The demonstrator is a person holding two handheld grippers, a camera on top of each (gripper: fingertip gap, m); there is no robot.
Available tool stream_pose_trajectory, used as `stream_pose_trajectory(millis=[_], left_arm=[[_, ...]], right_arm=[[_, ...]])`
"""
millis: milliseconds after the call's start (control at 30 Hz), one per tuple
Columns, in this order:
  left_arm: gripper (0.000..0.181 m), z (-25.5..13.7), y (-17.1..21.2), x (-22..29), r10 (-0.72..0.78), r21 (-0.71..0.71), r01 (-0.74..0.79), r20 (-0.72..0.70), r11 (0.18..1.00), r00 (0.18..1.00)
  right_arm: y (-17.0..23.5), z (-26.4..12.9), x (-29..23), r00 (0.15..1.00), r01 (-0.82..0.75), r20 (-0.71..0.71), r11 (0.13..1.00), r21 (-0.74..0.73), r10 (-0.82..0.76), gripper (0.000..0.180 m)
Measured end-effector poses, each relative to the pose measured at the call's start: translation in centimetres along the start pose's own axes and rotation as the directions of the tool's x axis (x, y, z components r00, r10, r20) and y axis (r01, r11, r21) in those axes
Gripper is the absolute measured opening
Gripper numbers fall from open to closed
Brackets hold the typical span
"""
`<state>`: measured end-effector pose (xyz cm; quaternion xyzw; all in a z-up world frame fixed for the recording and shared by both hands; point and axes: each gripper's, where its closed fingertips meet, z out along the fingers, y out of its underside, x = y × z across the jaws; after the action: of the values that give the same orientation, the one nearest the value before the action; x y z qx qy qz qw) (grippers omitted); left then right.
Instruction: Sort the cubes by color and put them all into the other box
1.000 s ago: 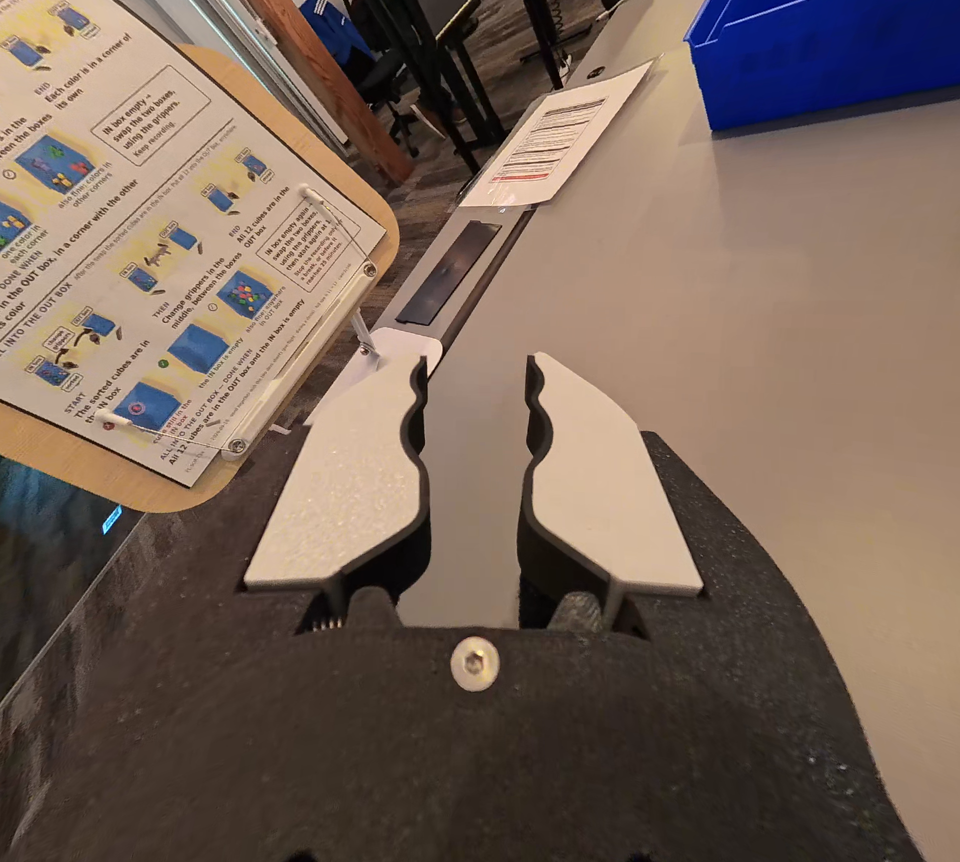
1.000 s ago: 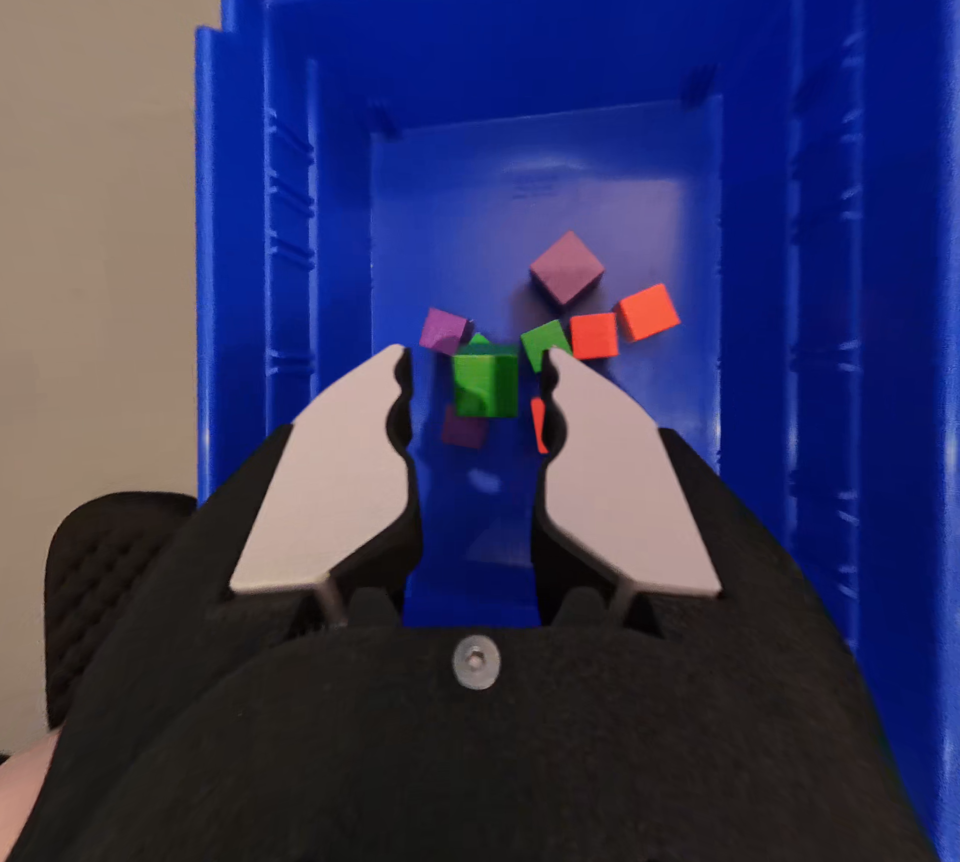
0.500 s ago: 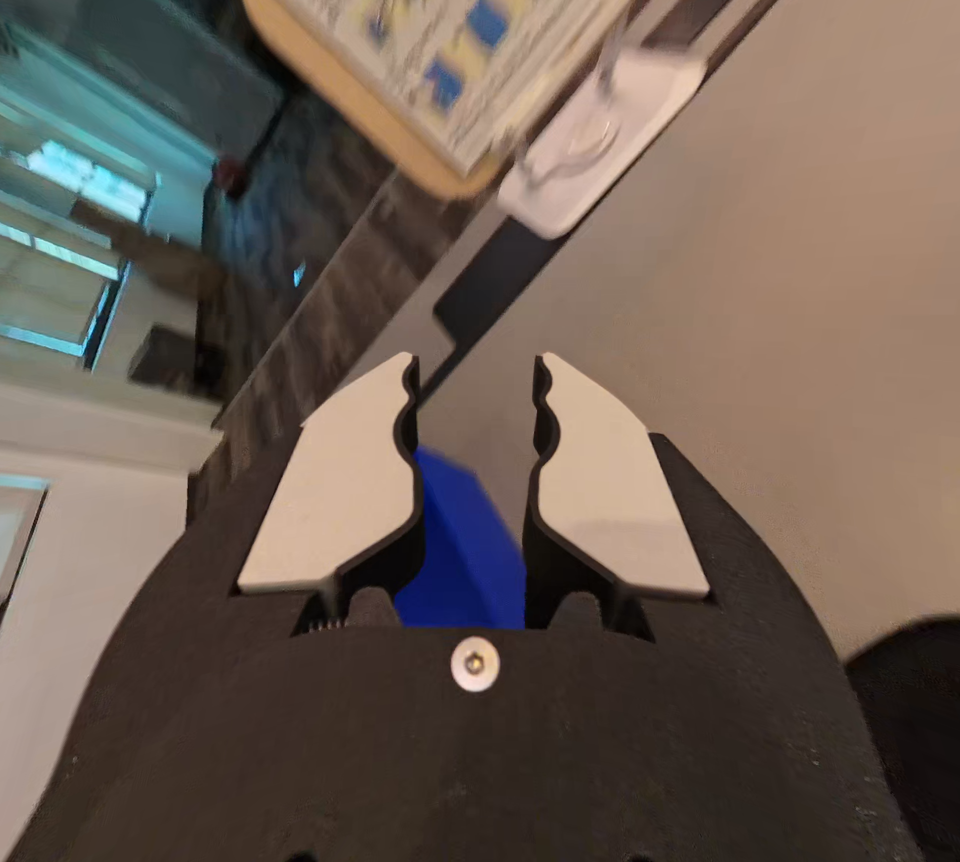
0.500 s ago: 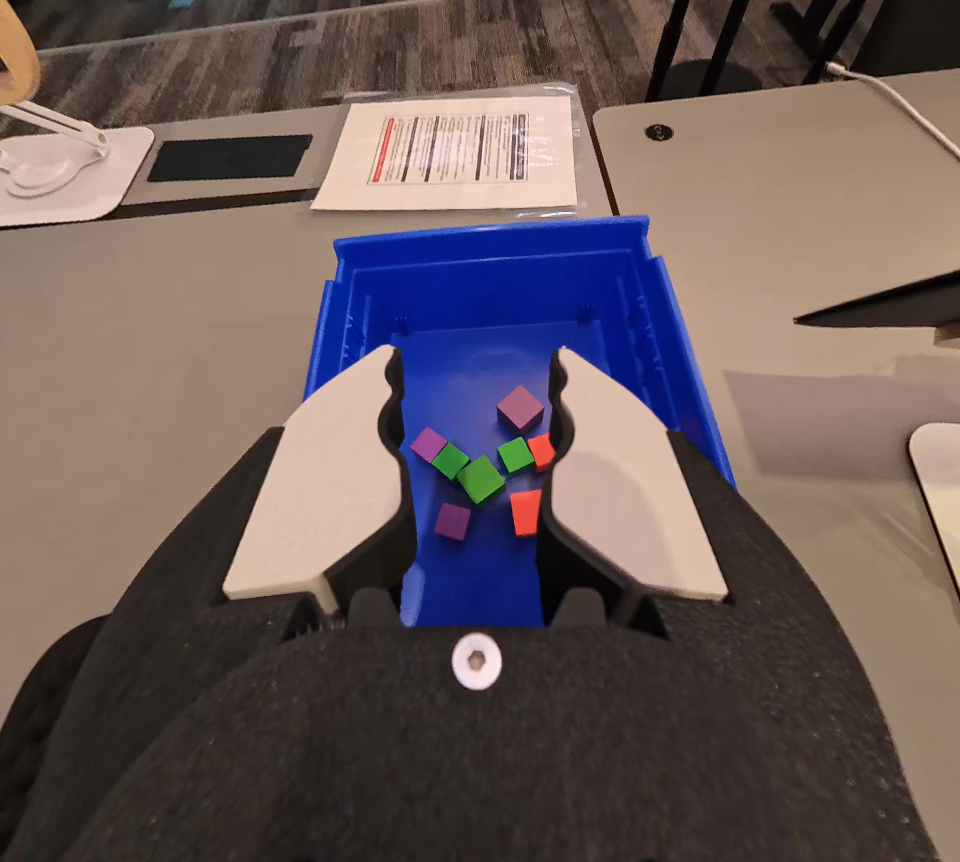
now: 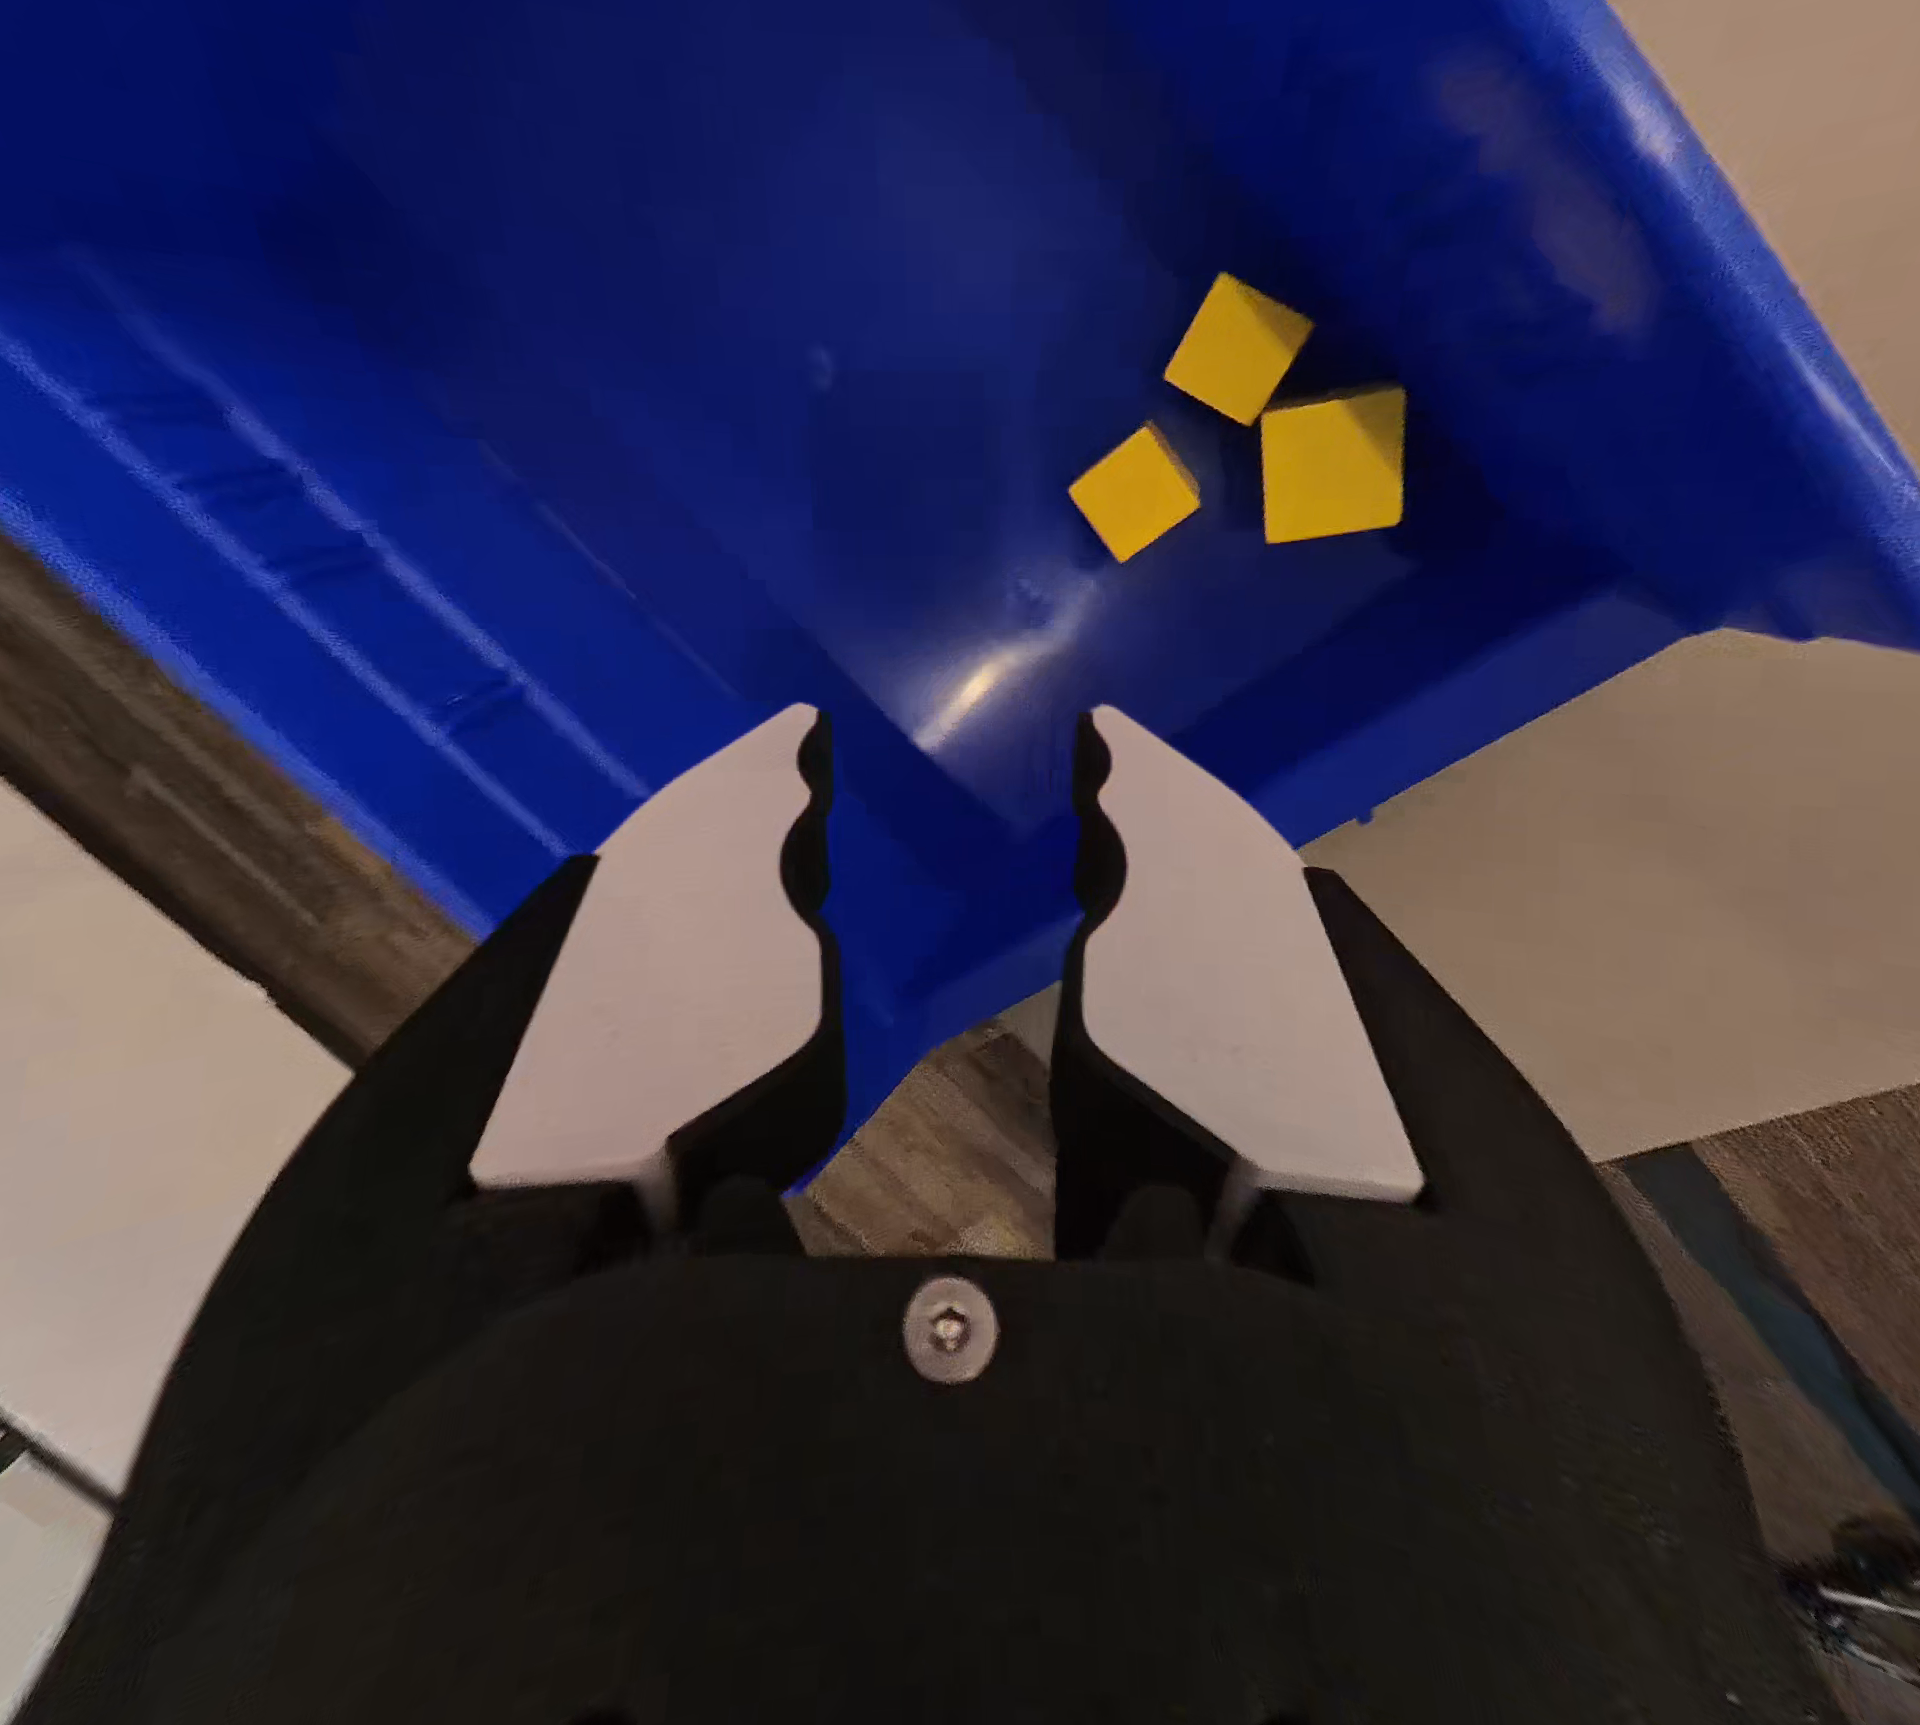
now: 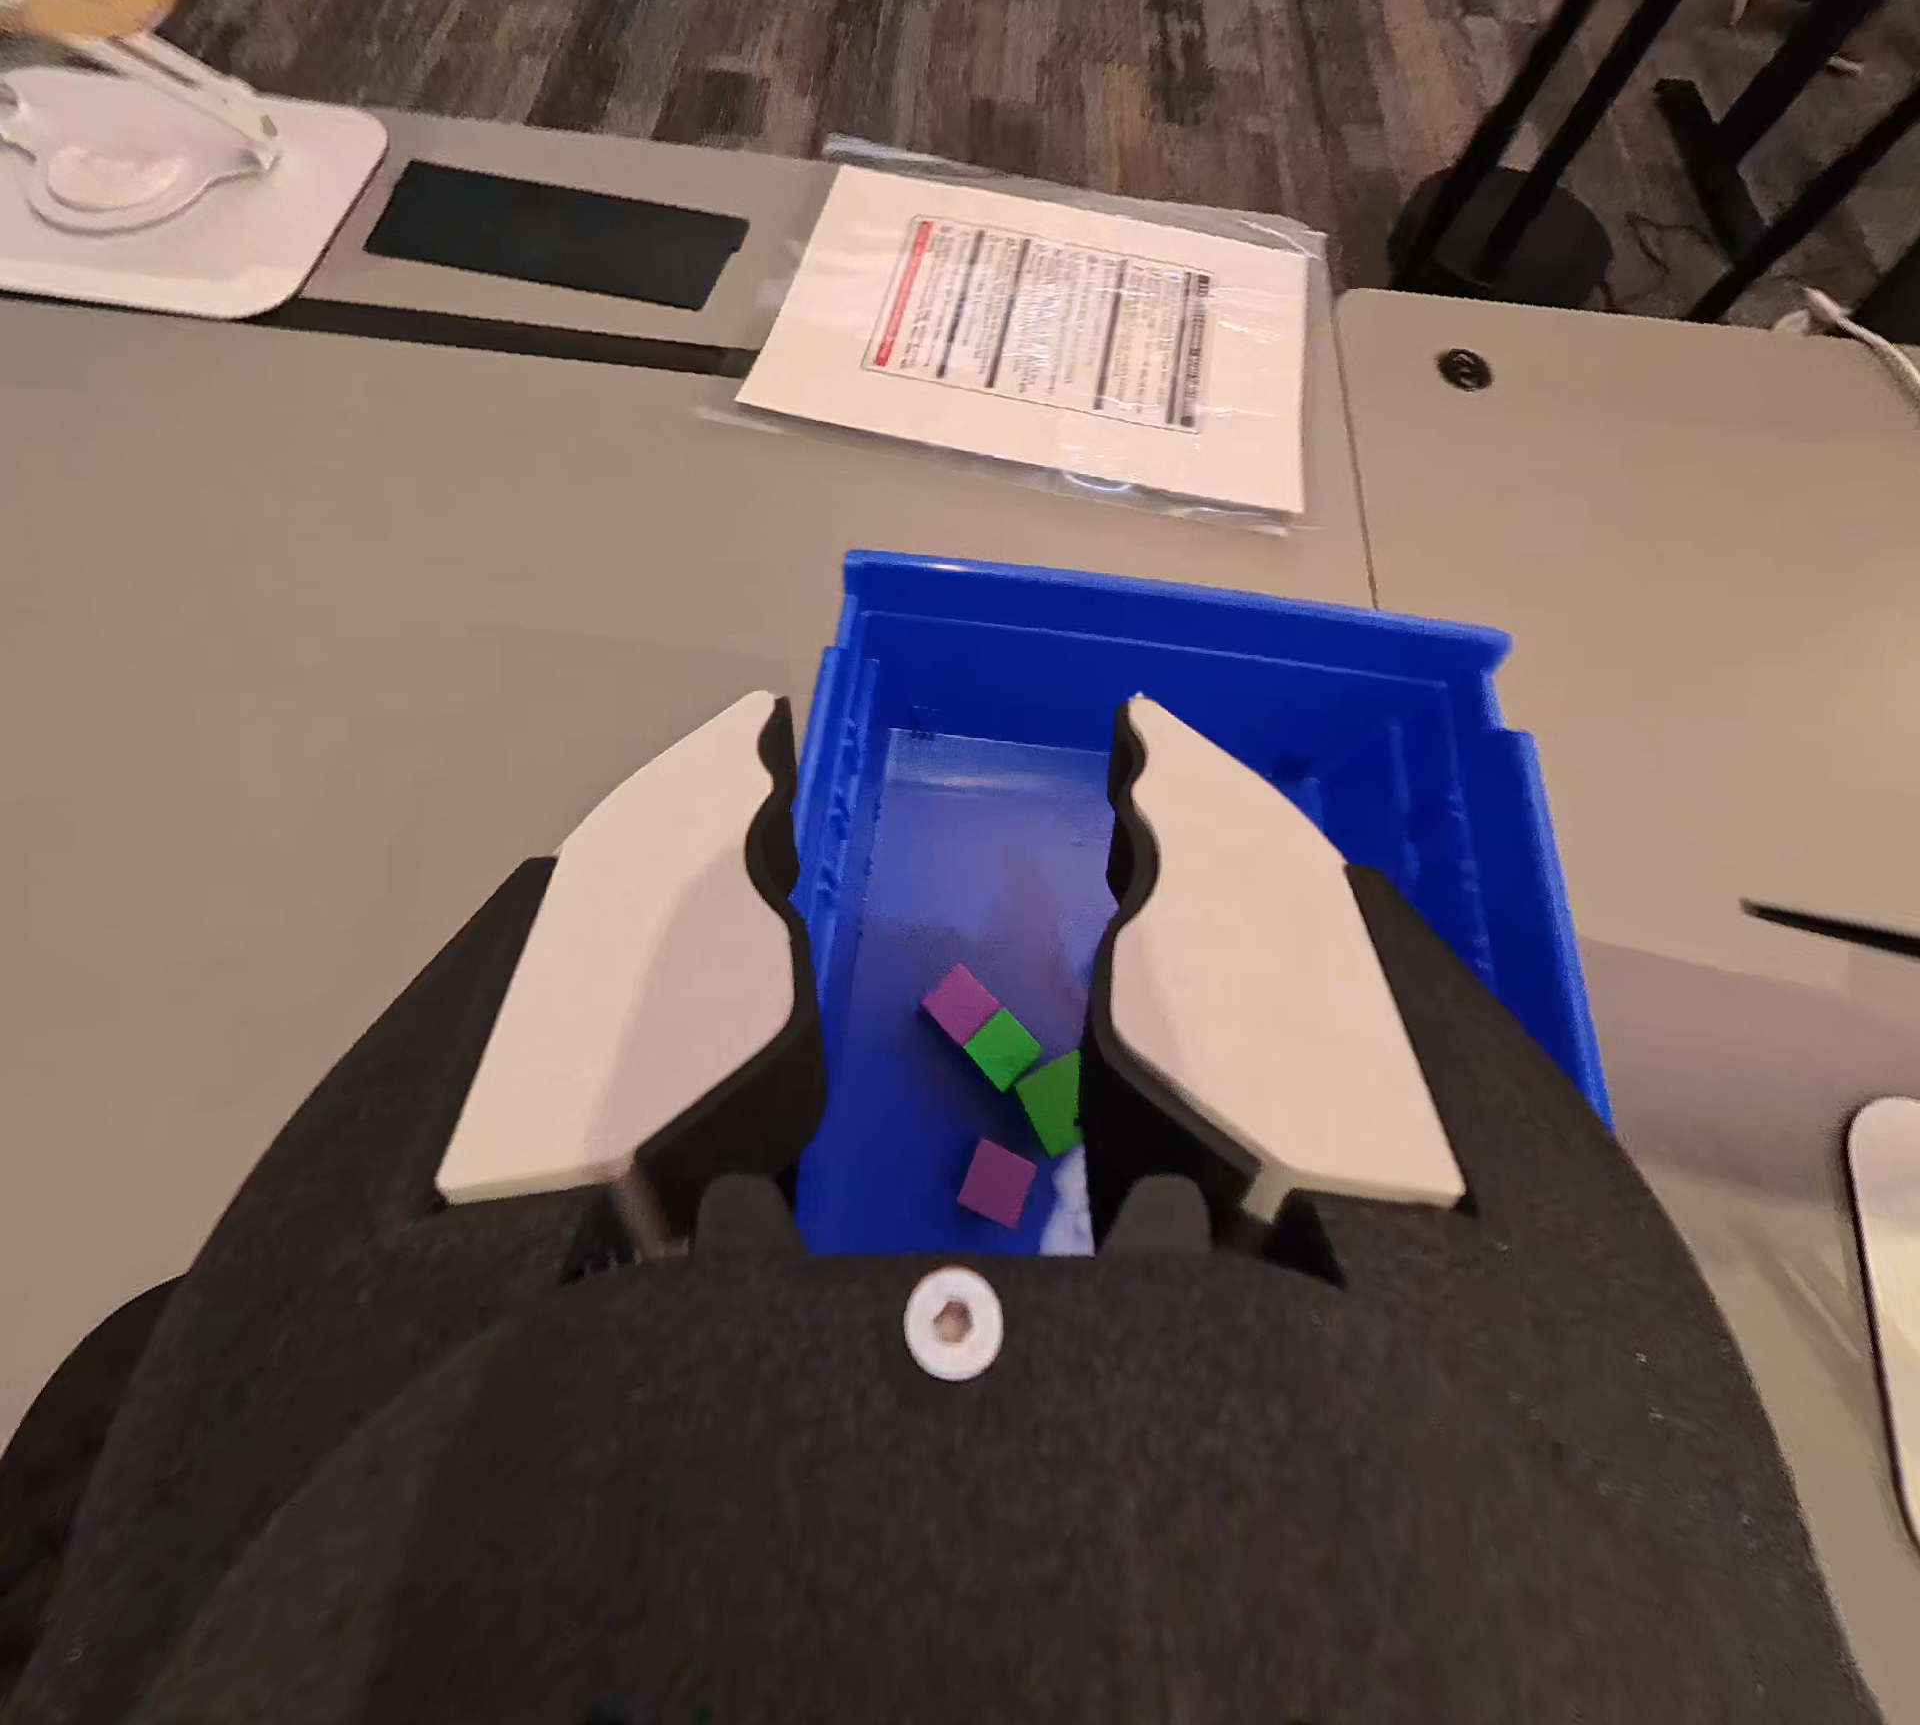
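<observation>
Grey table [image 6: 416, 636], clustered yellow cubes [image 5: 1236, 345]

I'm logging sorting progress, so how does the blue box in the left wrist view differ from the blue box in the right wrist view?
The blue plastic box under the left gripper holds three yellow cubes grouped in one corner; the blue plastic box under the right gripper shows purple cubes and green cubes mixed together. The first box shows one colour, the second at least two. Both are the same blue bin type, and each has an open, empty gripper above it.
</observation>
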<state>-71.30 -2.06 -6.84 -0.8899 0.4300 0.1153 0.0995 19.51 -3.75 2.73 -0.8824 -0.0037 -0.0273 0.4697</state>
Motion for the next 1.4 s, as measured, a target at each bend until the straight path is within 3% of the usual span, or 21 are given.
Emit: stream_pose_trajectory(millis=[100,200,400,800,1067,1167,1267,1333,1400], left_arm=[[0.046,1.4,-1.0,1.0,0.043,0.041,-0.041,-0.039,0.998,0.998],[0.048,2.6,-1.8,1.9,0.202,0.091,-0.199,-0.024,0.976,0.979],[0.045,4.6,-1.5,2.4,0.443,0.02,-0.444,0.042,0.896,0.895],[0.03,6.2,-2.7,3.1,0.498,0.056,-0.497,-0.017,0.866,0.867],[0.023,6.3,-2.5,3.1,0.435,0.054,-0.431,-0.103,0.901,0.895],[0.022,4.9,-3.0,1.4,0.397,0.09,-0.394,-0.018,0.915,0.918],[0.022,0.4,-5.8,-1.2,0.281,0.27,-0.31,0.142,0.912,0.949],[0.022,-4.3,-8.9,-2.1,0.188,0.45,-0.281,0.24,0.848,0.952],[0.022,-9.6,-12.5,-1.0,0.12,0.635,-0.278,0.28,0.721,0.952]], right_arm=[[-0.5,1.1,-2.1,0.997,0.067,0.034,0.997,-0.029,-0.066,0.058],[-1.1,1.8,-4.0,0.99,0.121,0.07,0.992,-0.031,-0.119,0.058],[-2.2,1.8,-7.4,0.971,0.142,0.188,0.99,0.024,-0.144,0.057],[-2.3,0.6,-8.9,0.956,0.119,0.263,0.991,0.056,-0.13,0.055],[-1.8,0.8,-9.1,0.951,0.129,0.278,0.991,0.033,-0.133,0.055],[-1.9,0.8,-9.2,0.95,0.138,0.277,0.99,0.031,-0.141,0.055],[-3.2,0.4,-10.4,0.943,0.137,0.295,0.988,0.071,-0.152,0.052],[-4.9,0.0,-12.3,0.929,0.137,0.328,0.982,0.129,-0.172,0.051],[-7.0,-0.8,-15.6,0.894,0.135,0.397,0.969,0.206,-0.208,0.049]])
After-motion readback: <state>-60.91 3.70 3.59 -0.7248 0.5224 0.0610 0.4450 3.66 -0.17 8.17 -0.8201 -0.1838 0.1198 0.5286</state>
